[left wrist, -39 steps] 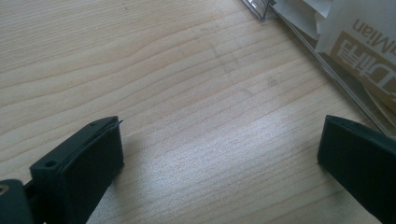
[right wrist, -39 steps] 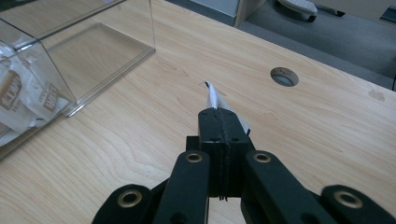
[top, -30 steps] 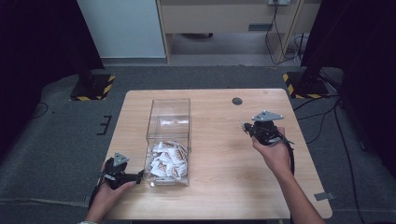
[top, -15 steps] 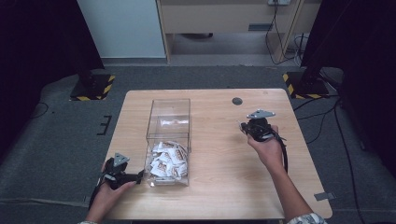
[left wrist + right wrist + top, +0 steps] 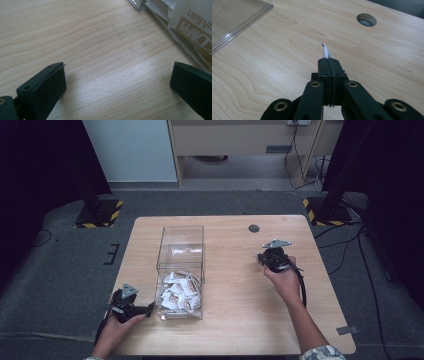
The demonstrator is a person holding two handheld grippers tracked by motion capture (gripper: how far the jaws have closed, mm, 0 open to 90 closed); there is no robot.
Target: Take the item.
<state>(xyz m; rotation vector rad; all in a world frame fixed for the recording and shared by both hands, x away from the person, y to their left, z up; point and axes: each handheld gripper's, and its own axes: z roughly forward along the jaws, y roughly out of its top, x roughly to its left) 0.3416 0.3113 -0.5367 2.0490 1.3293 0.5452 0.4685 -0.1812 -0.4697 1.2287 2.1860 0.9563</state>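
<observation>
Packet (image 5: 325, 52) pinched in right gripper (image 5: 329, 61)

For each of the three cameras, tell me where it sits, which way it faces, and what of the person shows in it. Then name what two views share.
High view: above the person's side, looking forward and down on the table; both forearms, left claw and right claw show.
Left gripper view: rides the left claw, facing the tabletop; open jaws, clear box of packets at upper right.
Right gripper view: rides the right claw, shut on a thin white packet, facing the table hole.
Shared: the high view and the right gripper view both show the hole.
</observation>
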